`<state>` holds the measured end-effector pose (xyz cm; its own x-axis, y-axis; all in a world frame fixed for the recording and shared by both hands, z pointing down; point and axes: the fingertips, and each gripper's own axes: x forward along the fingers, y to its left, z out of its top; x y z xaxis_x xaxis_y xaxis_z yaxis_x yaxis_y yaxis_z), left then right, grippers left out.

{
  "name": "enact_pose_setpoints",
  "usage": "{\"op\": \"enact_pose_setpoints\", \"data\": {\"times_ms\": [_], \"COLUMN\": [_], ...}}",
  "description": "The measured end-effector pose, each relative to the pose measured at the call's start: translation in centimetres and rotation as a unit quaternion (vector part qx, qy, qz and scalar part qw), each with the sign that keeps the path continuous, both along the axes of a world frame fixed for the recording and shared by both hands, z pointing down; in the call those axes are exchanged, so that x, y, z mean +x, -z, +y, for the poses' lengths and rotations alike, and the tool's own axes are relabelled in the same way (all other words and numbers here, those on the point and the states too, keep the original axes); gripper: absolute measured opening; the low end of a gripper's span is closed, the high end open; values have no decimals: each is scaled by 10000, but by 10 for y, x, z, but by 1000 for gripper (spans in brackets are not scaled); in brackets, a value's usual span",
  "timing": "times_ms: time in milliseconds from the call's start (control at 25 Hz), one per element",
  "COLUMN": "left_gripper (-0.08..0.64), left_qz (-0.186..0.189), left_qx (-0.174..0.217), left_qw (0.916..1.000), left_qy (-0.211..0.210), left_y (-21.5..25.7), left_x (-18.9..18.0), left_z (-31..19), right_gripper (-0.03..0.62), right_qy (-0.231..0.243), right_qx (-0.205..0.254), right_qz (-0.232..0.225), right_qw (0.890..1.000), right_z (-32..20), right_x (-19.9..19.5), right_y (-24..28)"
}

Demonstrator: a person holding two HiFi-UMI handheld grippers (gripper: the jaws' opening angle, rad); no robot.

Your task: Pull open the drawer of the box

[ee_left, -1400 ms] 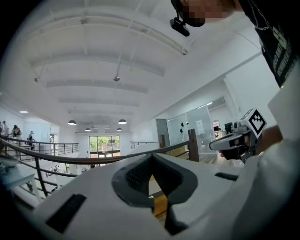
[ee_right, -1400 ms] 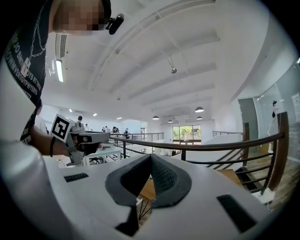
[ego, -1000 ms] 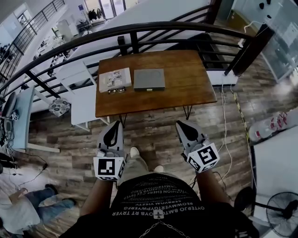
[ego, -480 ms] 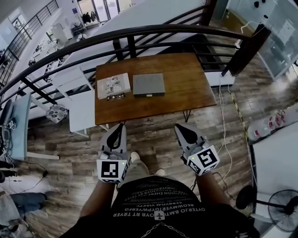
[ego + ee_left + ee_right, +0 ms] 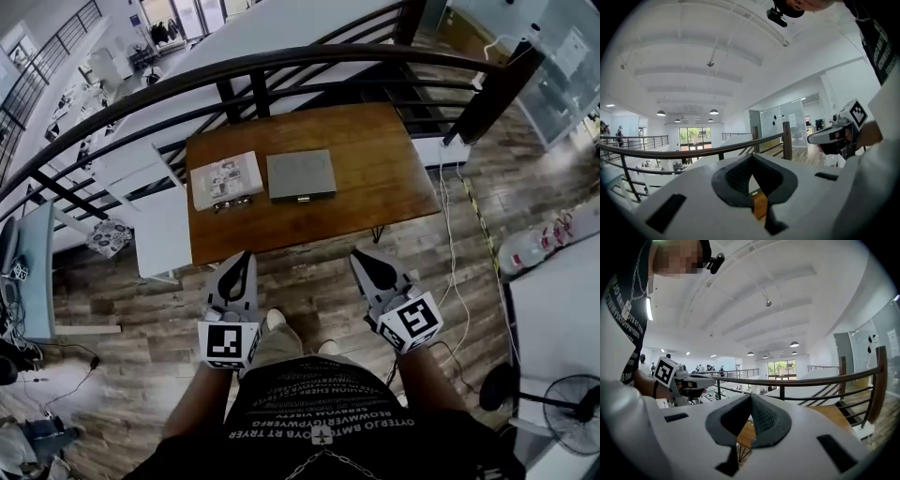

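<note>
Wooden table [image 5: 375,159], plank floor [image 5: 305,267] (dark), curved railing [image 5: 328,52]

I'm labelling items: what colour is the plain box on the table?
The box is grey; the head view shows it best.

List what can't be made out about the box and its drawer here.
- Head view: grey box too small; drawer seam and handle unclear.
- Left gripper view: box hidden by the left gripper; only a sliver of table shows.
- Right gripper view: box likewise hidden behind the right gripper.
</note>
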<state>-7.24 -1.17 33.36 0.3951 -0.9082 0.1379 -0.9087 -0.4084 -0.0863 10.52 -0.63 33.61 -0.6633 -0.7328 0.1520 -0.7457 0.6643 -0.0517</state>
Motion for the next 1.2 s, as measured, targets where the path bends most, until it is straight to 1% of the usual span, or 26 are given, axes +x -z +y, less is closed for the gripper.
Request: {"op": "enact_pose_setpoints", "data": {"times_ms": [240, 440, 680, 920, 1080, 1200], "left_gripper": [0, 1, 0, 0, 0, 0], "left_qz": [-10, 66, 139, 112, 206, 271], "left_qx": [-2, 41, -48, -243, -315, -287], "left_qw": [9999, 9997, 9989, 9976, 9957, 9939], "left_qy": [-145, -245, -447, -644, -844, -1027], "left_y": [-7, -3, -3, -18, -21, -20], "left_x": [-15, -34, -53, -75, -72, -63], "left_z": [-40, -72, -104, -126, -133, -133], "right_gripper": [-5, -5, -5, -4, -3, -4], "right_qy": [-119, -159, -306, -501, -609, -682], "right_qx": [-43, 9, 53, 100, 116, -42], "right_qz": [68, 143, 251, 397, 444, 498], "right_qw": [9999, 9998, 9992, 9979, 9971, 9964], "right_z": [-38, -65, -97, -119, -122, -121], "right_x": [-20, -44, -65, -87, -95, -96], "right_y": [-7, -2, 3, 3, 3, -12]}}
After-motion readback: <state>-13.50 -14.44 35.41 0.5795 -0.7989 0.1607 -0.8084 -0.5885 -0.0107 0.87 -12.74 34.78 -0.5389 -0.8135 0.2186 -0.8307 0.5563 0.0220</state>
